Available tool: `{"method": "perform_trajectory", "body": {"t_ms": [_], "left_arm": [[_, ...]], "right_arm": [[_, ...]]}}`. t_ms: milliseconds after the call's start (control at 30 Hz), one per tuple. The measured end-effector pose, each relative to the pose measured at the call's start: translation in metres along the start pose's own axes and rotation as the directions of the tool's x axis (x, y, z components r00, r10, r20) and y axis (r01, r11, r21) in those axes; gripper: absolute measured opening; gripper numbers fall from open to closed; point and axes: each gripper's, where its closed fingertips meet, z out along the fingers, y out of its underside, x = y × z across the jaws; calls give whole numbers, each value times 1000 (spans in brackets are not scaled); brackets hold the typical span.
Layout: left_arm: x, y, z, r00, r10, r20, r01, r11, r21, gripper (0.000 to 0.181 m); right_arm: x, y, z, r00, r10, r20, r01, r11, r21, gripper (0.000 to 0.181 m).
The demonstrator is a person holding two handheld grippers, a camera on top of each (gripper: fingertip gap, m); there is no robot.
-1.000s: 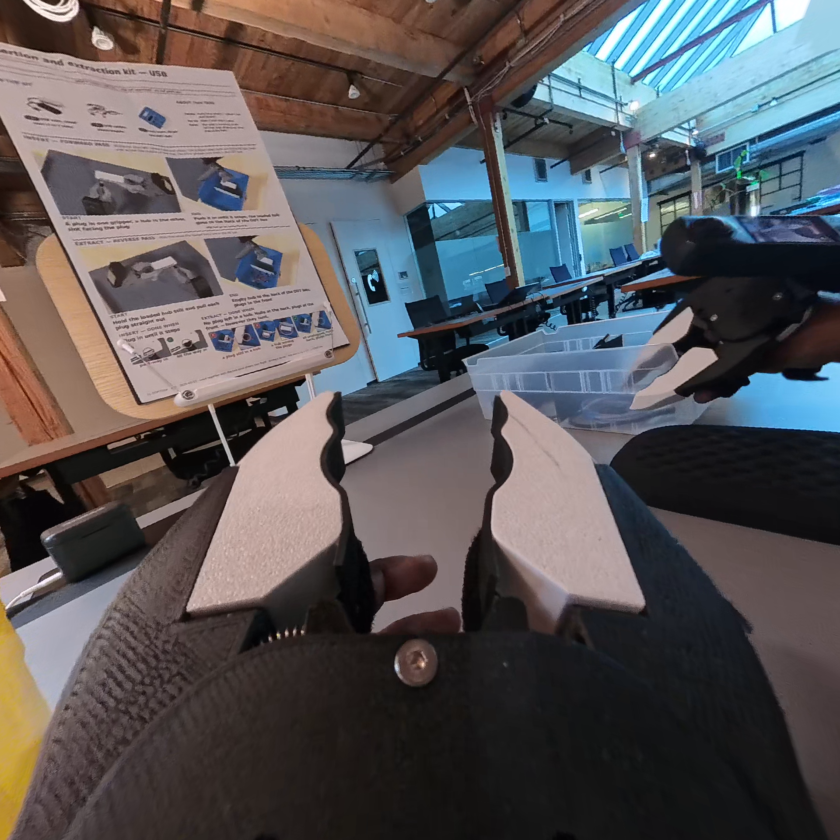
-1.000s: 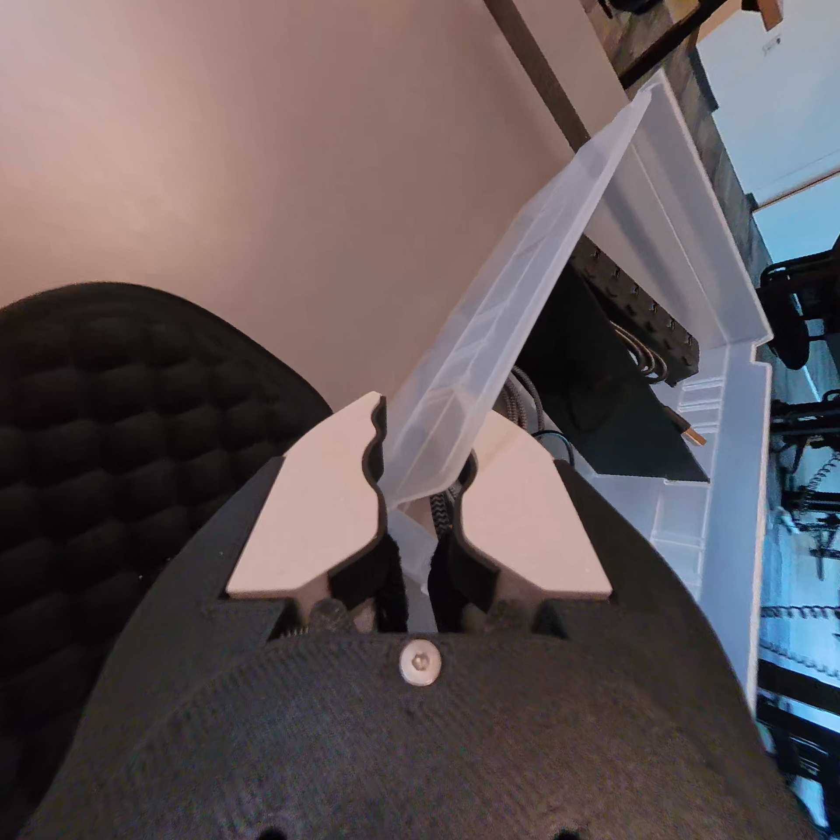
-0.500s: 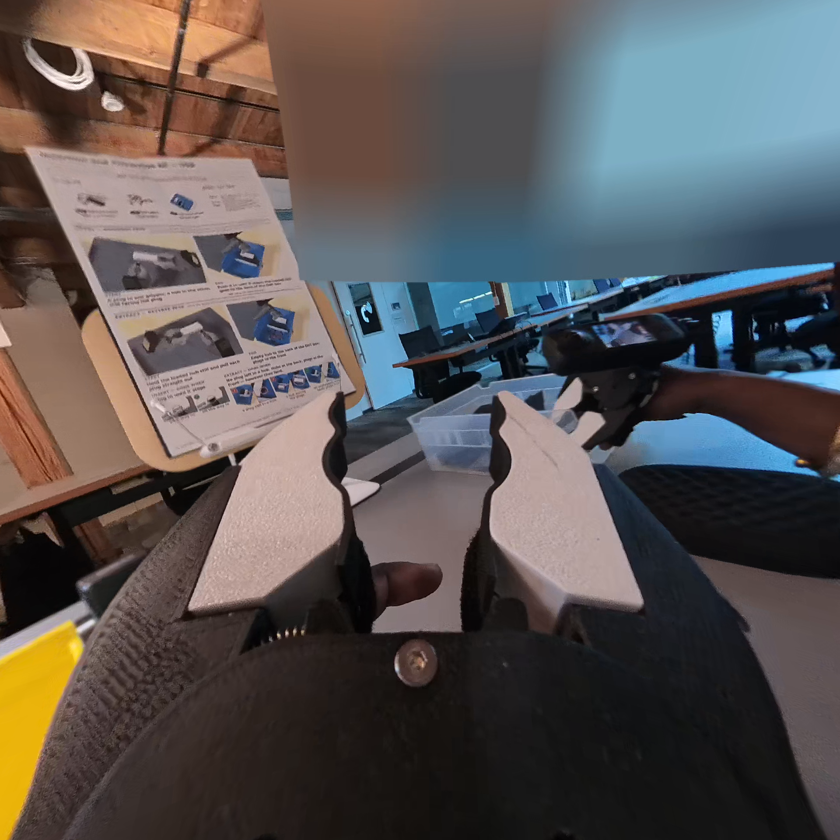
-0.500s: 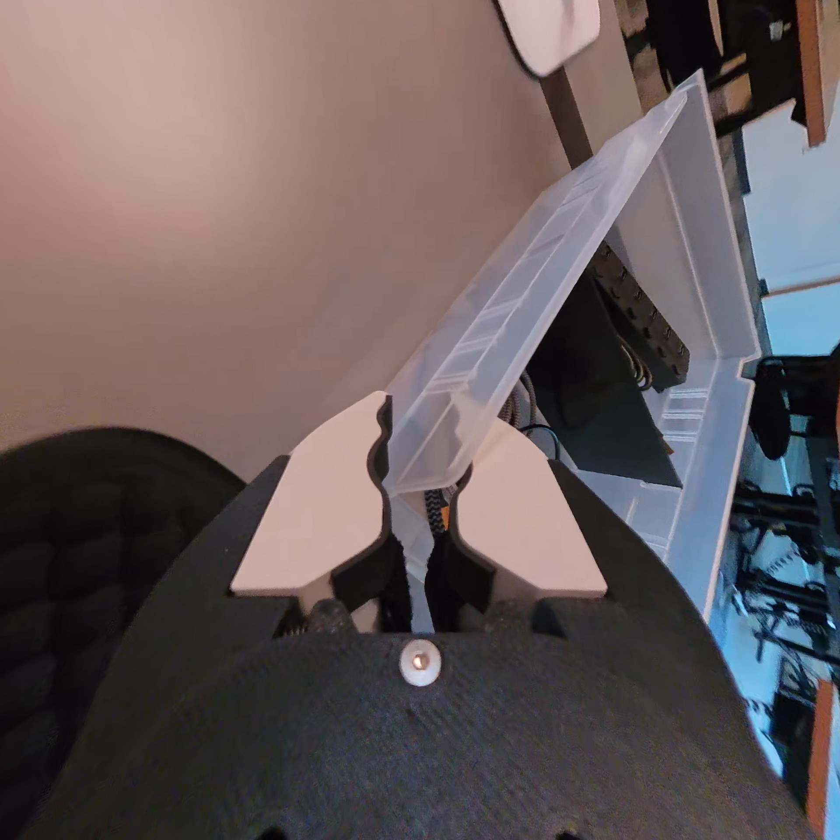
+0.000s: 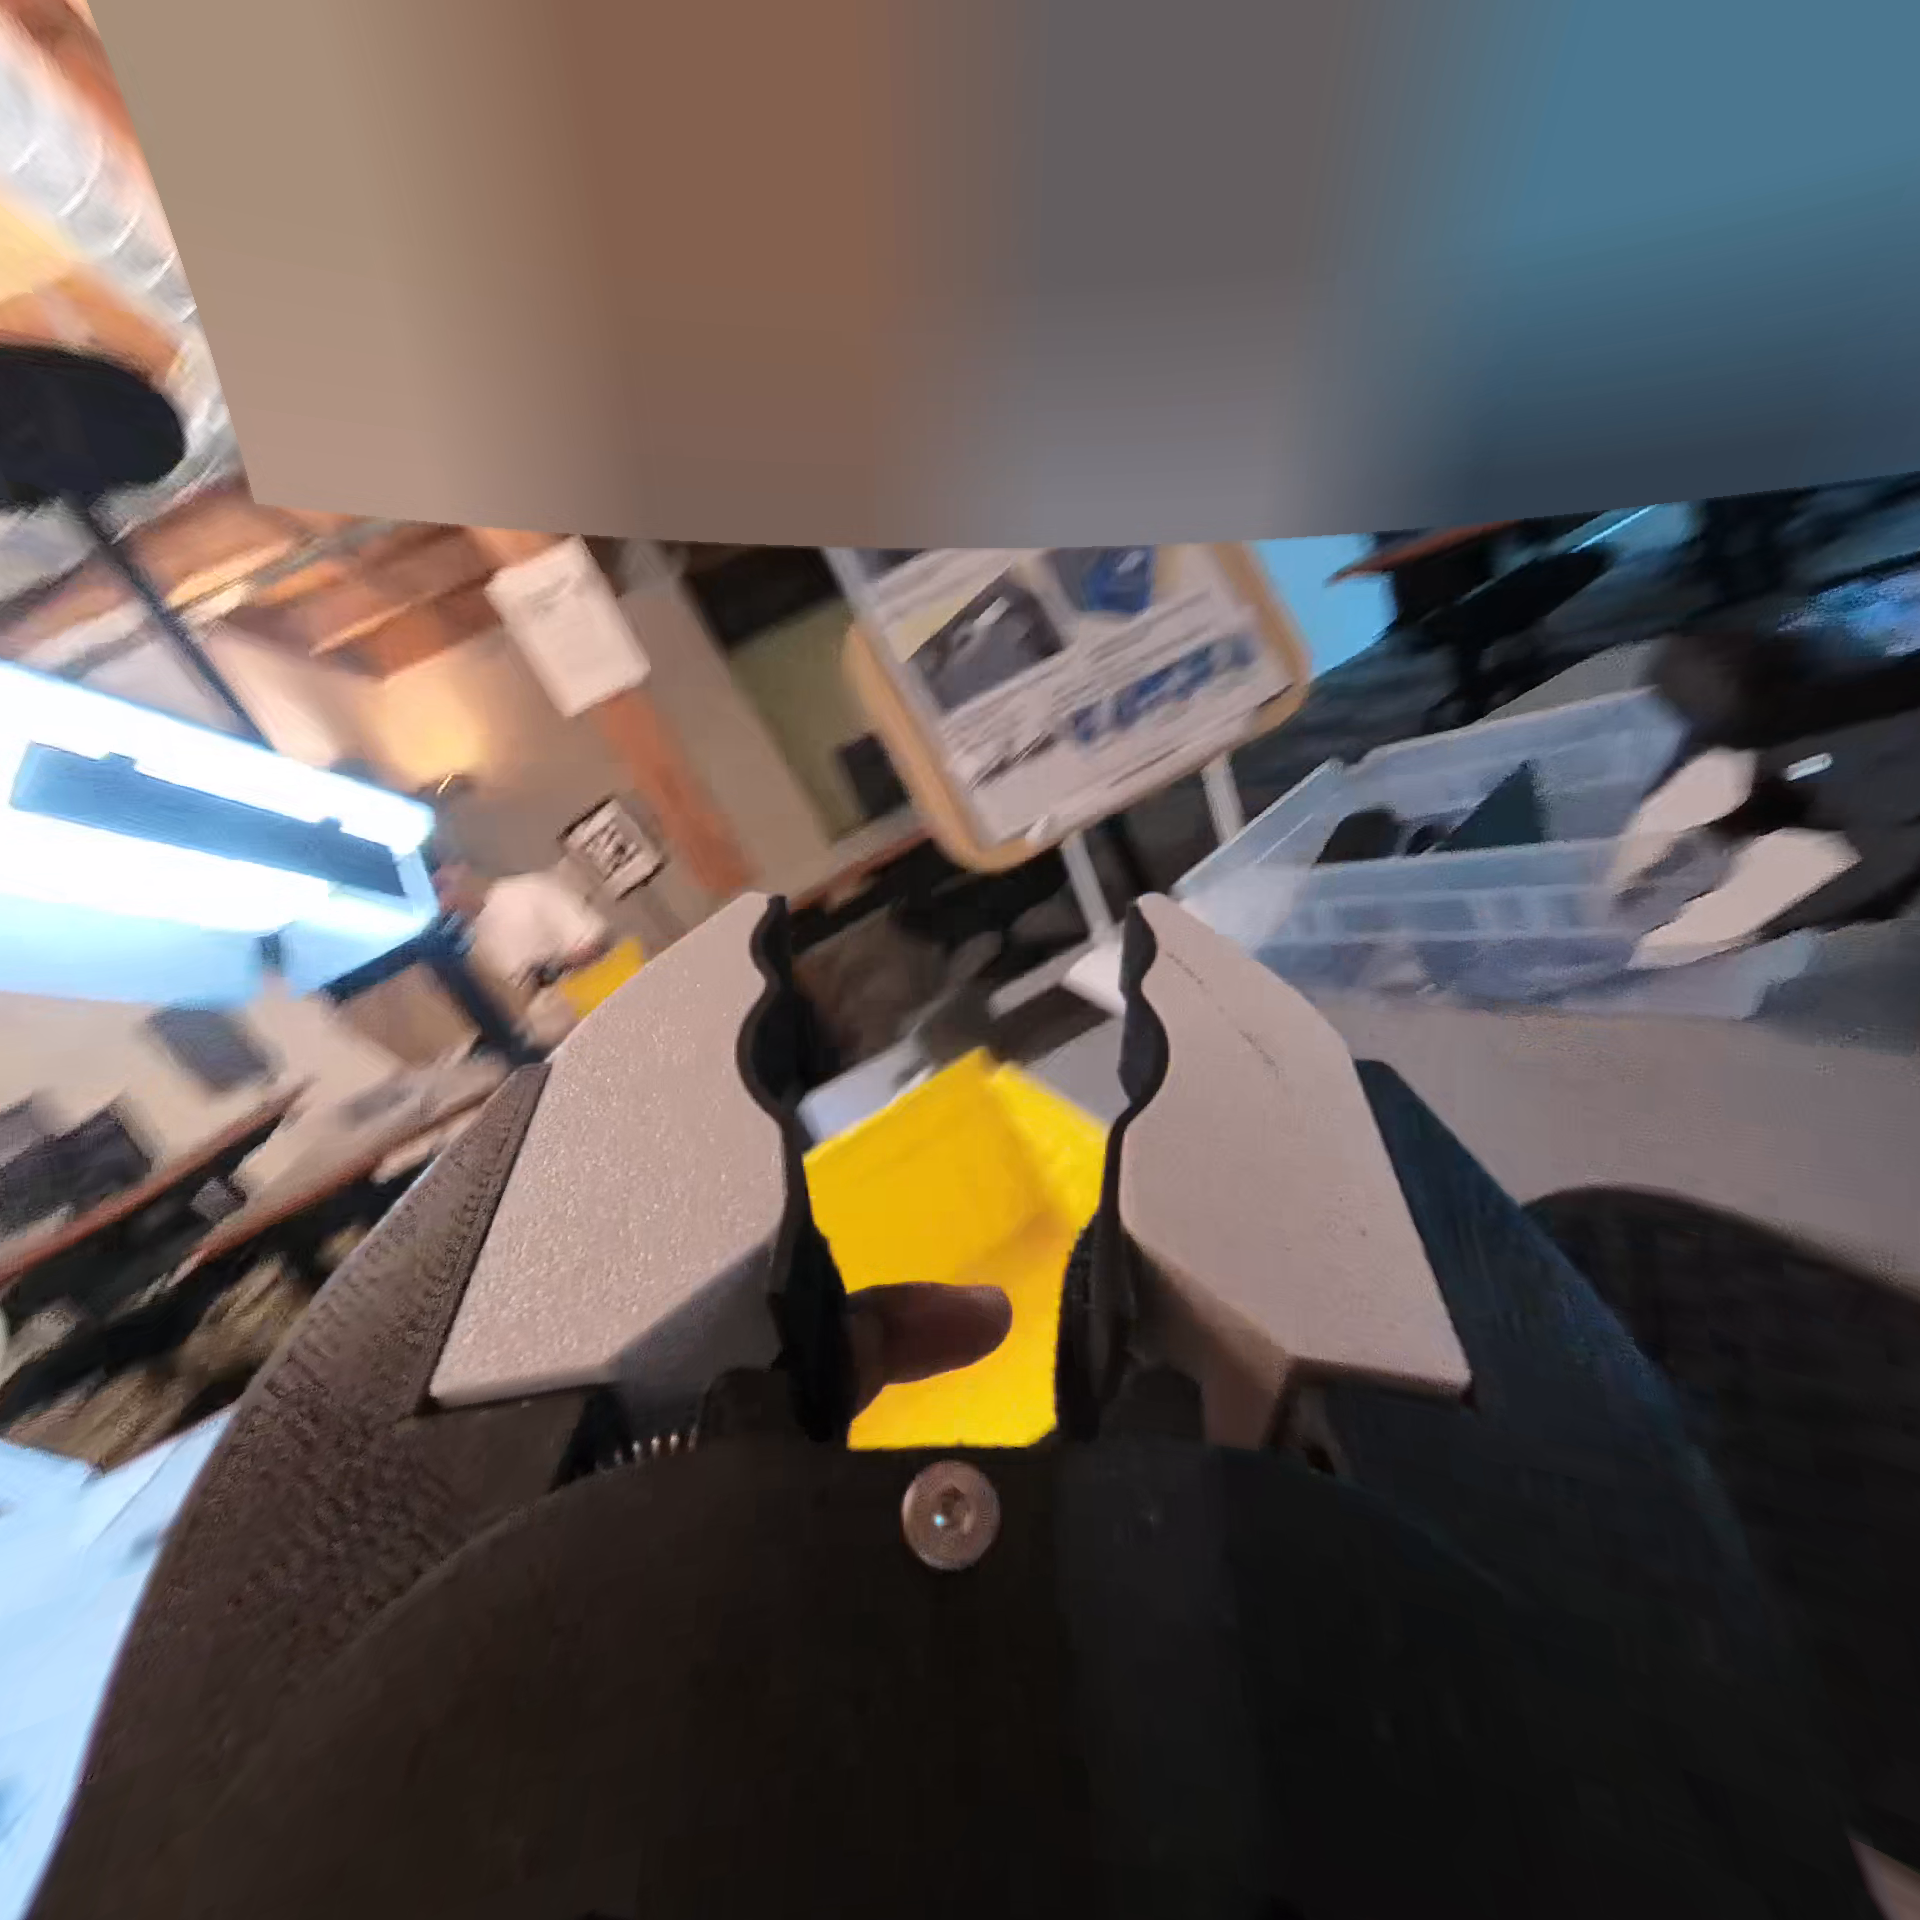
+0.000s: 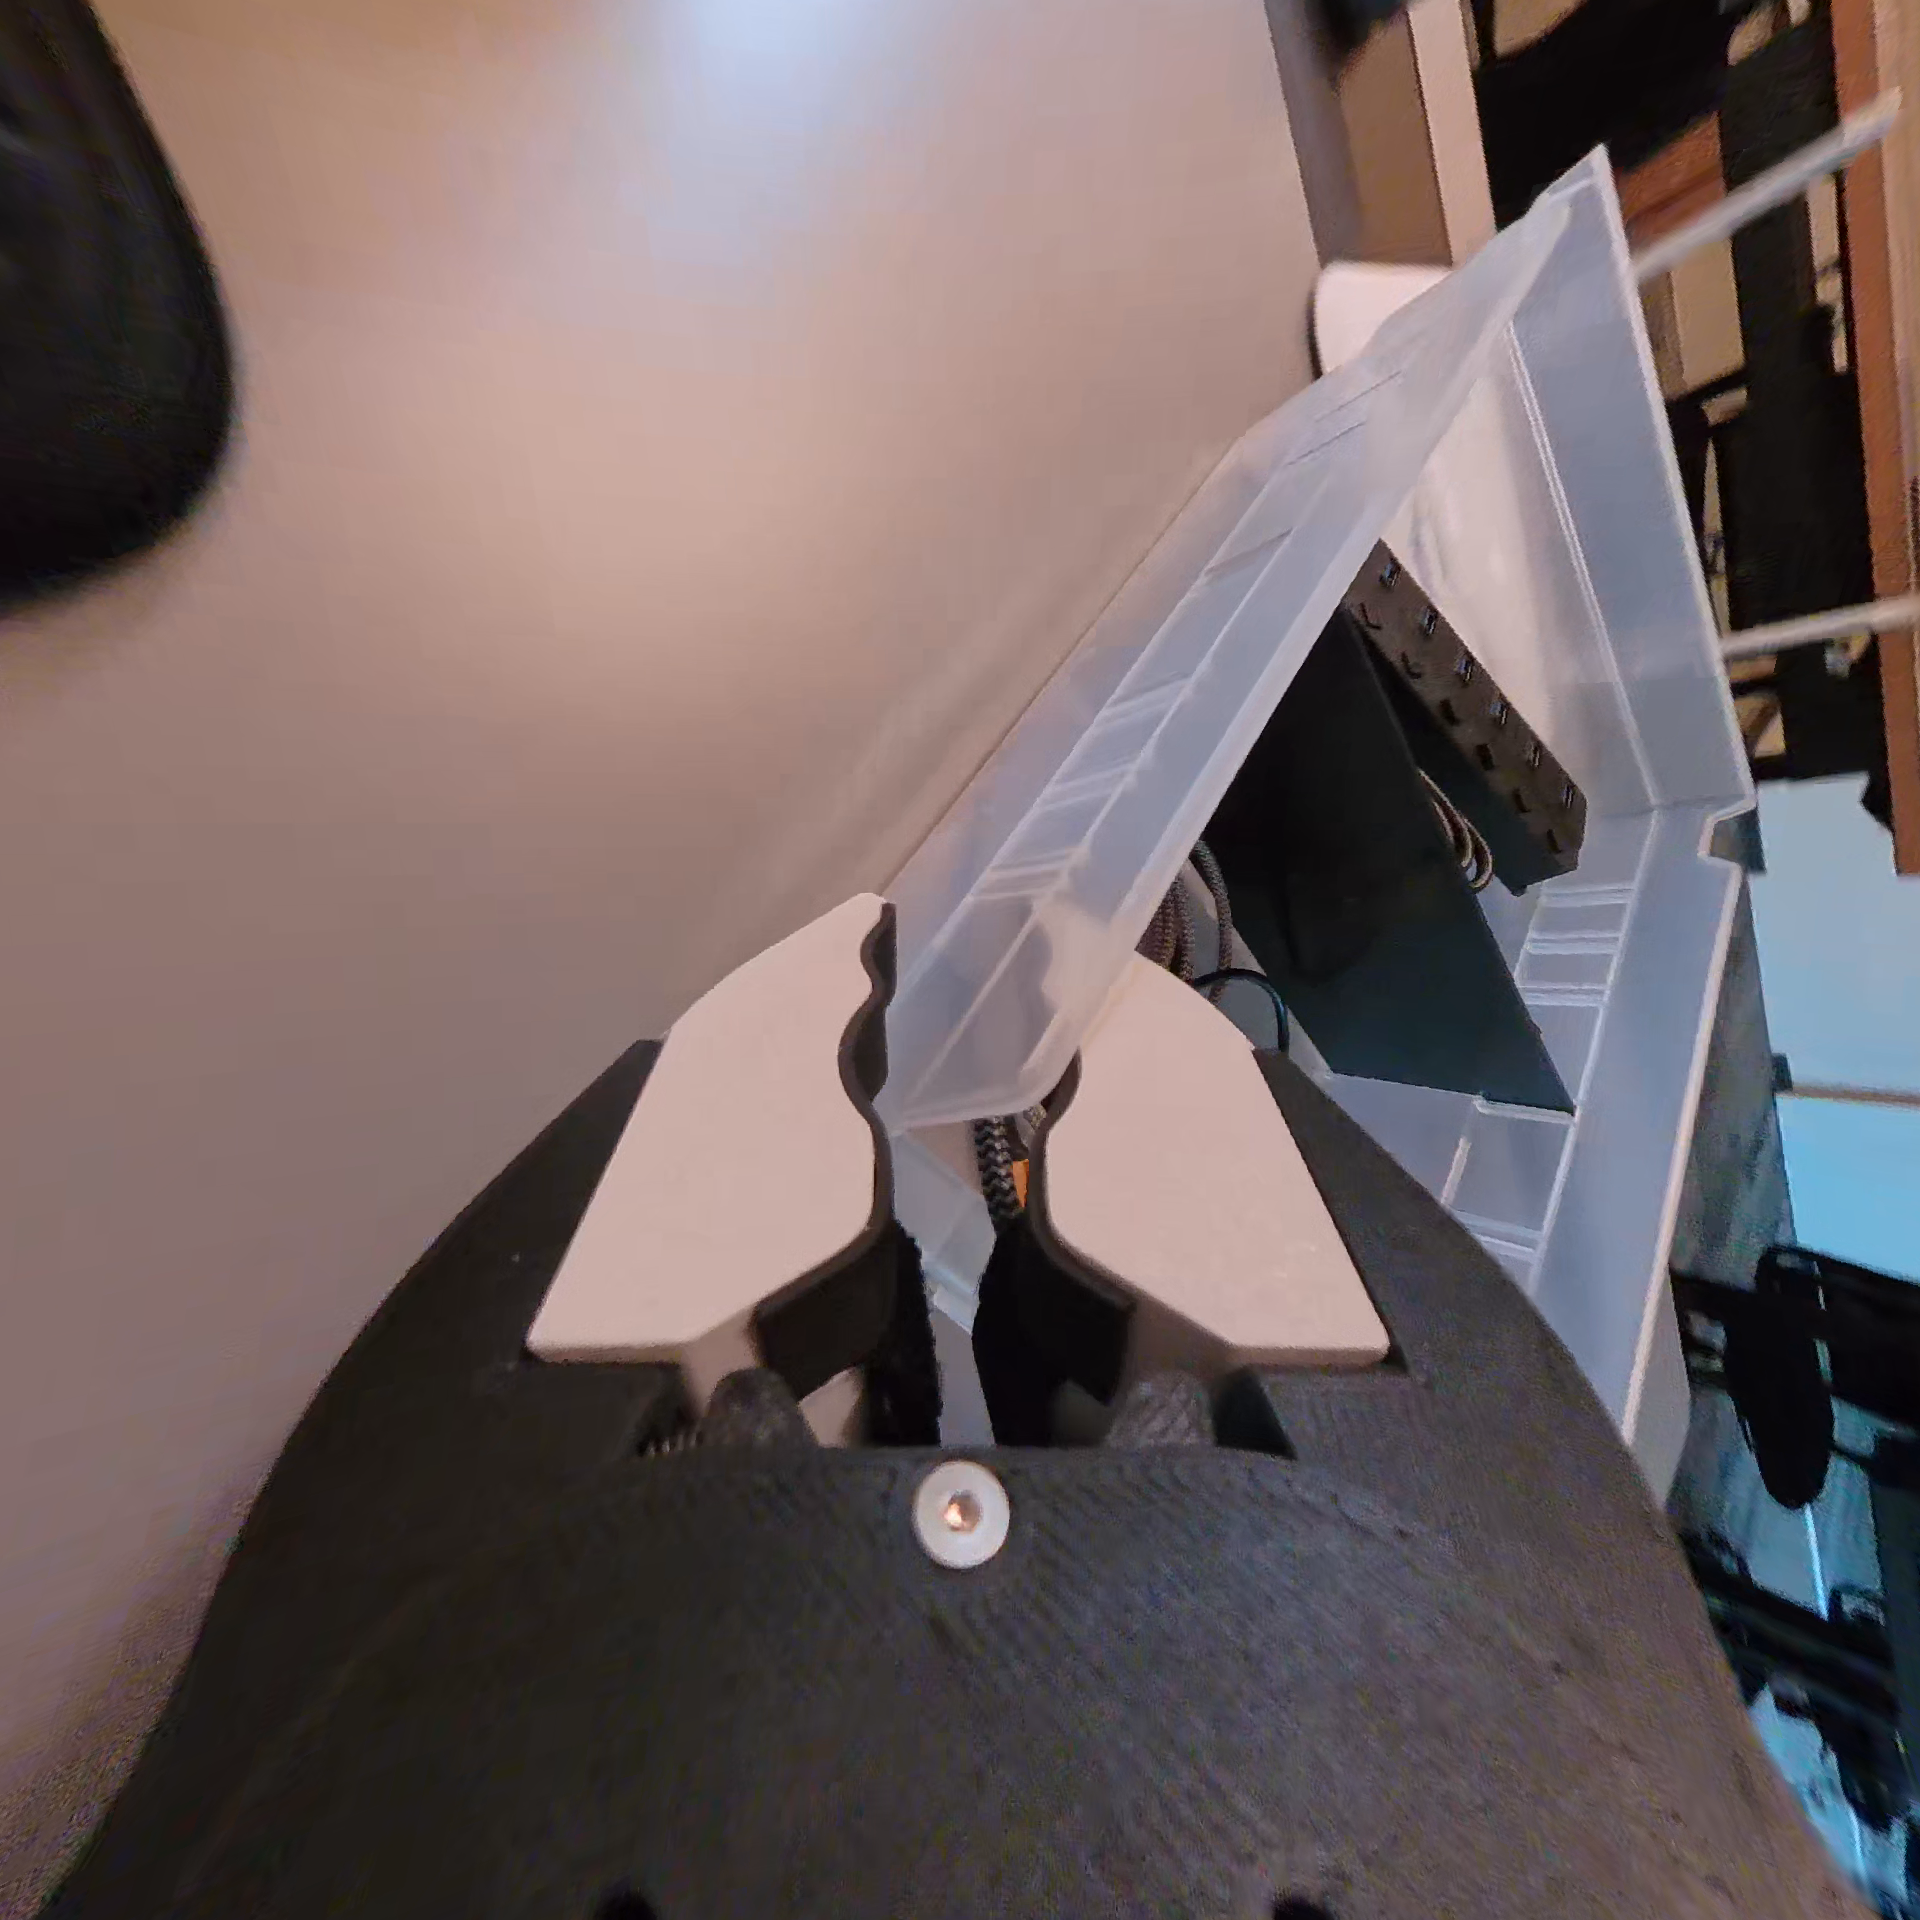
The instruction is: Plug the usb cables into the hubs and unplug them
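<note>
I am in an open-plan office that doubles as a workshop. Long desks (image 5: pixel 135 1195) with dark monitors run off to my left under a bright window (image 5: pixel 208 821), and timber beams (image 5: pixel 343 582) cross the ceiling. An instruction board (image 5: pixel 1081 707) stands on a stand at the back of my grey table (image 5: pixel 1558 1091). A clear bin (image 6: pixel 1621 727) of black hubs and cables sits on it, with a yellow bin (image 5: pixel 956 1174) near me
</note>
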Motion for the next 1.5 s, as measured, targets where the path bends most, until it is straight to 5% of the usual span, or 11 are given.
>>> {"method": "perform_trajectory", "body": {"t_ms": [133,267,600,700,800,933,1033,1133,1267,1333,1500], "left_arm": [[-69,59,-39,970,2,242,59,968,-246,61],[-107,105,-76,919,-40,392,189,917,-350,61],[-80,200,-92,906,-244,347,408,723,-557,63],[-54,206,-88,916,-326,235,400,680,-615,57],[-26,204,-85,909,-397,125,371,639,-674,53],[-34,206,-79,940,-307,152,325,657,-680,63],[-43,212,-68,939,-268,215,342,676,-653,84],[-40,218,-60,933,-268,241,361,667,-652,85],[-35,228,-60,943,-228,244,334,601,-726,36],[-42,232,-60,918,-223,327,395,558,-730,25],[-60,207,-60,899,-129,418,406,604,-686,19]], "right_arm": [[-23,-38,7,998,-47,50,45,998,40,27],[-38,-65,13,990,-129,54,127,991,32,28],[-68,-115,15,976,-211,61,189,947,260,29],[-63,-136,-8,995,-36,93,-9,894,447,42],[-64,-161,-48,968,114,224,-235,731,640,44],[-102,-193,-83,862,157,482,-482,550,682,67],[-140,-201,-58,843,139,519,-467,668,579,89],[-151,-206,-30,853,170,494,-432,760,486,75],[-151,-217,-16,878,141,457,-369,808,460,45],[-147,-221,-11,917,117,381,-300,833,465,37],[-127,-233,-17,989,46,142,-119,816,565,28]]}}
